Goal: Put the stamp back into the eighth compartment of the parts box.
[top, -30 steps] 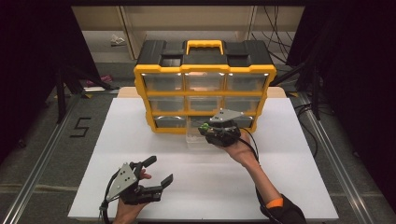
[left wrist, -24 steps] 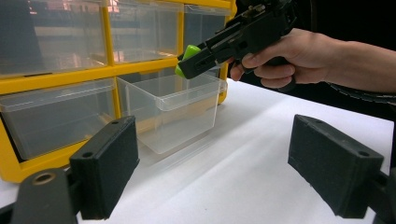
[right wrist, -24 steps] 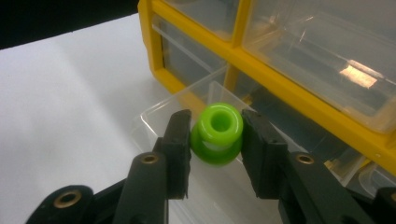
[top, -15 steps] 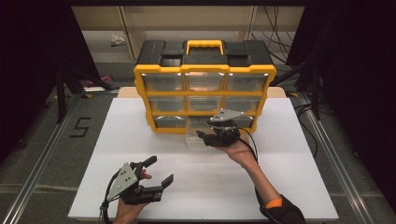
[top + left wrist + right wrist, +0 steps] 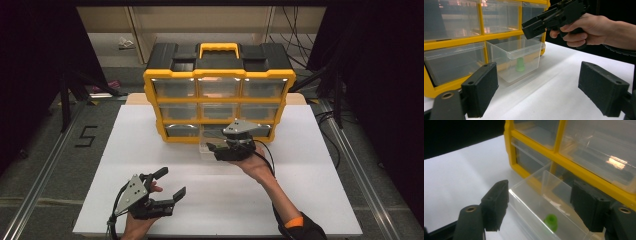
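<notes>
The right claw [image 5: 214, 148], jaws just opened, hangs released over the pulled-out drawer [image 5: 520, 58] holding a green piece [image 5: 551, 221]. Draw it back clear of the rim before pushing the drawer in. The left claw [image 5: 171, 182] rests open on the surface [image 5: 300, 200].

The organiser [image 5: 219, 75] looked like hard plastic, its yellow frame and black lid smooth with a slight sheen. Its drawers, including the pulled-out drawer [image 5: 516, 57], were clear, glossy plastic that caught reflections. A small green piece [image 5: 550, 221] inside appeared to be smooth plastic. The tabletop [image 5: 150, 145] was white and matt. The hand-held gripper pads [image 5: 482, 87] looked like rough, dull black foam.
</notes>
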`<move>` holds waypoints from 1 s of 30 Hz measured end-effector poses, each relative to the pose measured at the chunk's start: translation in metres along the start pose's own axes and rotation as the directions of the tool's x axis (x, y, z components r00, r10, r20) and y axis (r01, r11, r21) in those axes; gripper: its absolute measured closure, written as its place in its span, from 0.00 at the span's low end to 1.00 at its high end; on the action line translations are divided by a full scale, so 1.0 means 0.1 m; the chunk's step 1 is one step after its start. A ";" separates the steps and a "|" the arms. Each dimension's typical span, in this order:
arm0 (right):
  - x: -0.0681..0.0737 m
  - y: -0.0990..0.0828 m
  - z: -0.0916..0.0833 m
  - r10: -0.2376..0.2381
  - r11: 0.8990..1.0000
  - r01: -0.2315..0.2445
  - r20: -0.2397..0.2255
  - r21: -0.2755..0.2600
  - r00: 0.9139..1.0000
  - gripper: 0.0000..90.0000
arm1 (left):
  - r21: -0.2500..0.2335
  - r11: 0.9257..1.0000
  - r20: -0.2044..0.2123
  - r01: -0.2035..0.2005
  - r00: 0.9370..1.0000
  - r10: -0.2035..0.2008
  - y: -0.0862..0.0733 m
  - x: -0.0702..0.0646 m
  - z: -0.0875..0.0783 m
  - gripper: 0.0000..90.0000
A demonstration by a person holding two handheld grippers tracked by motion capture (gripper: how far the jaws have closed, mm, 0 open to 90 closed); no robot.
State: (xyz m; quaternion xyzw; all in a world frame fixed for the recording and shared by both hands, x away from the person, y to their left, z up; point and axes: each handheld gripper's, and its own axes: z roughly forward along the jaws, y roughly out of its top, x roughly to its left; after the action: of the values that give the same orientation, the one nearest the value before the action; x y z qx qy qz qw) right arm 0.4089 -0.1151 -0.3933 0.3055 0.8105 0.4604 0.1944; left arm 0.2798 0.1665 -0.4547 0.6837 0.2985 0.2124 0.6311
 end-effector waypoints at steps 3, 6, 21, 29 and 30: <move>0.03 0.00 -0.04 -0.003 1.000 0.003 -0.008 -0.010 1.000 0.35 | 0.000 1.000 0.000 0.000 1.000 0.000 0.00 0.00 0.00 0.17; 0.05 -0.01 -0.08 -0.003 1.000 0.003 -0.013 -0.020 1.000 0.34 | 0.000 1.000 0.000 0.000 1.000 0.000 0.00 0.00 0.00 0.17; 0.16 -0.06 -0.31 -0.001 0.994 -0.003 -0.034 -0.109 0.999 0.31 | 0.001 1.000 0.001 0.000 1.000 0.000 0.00 0.00 0.00 0.17; 0.23 -0.10 -0.40 -0.009 0.989 0.003 -0.042 -0.147 0.999 0.31 | -0.001 1.000 0.001 0.000 1.000 0.000 0.00 0.00 0.01 0.17; 0.24 -0.10 -0.40 -0.011 0.989 0.004 -0.041 -0.150 0.999 0.31 | -0.001 1.000 0.000 0.000 1.000 0.000 0.00 0.00 0.00 0.17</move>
State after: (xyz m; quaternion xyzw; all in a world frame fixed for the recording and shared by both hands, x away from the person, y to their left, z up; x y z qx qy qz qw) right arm 0.3644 -0.1281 -0.3826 0.2772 0.7786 0.5256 0.2016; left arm 0.2800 0.1661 -0.4551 0.6834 0.2984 0.2123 0.6316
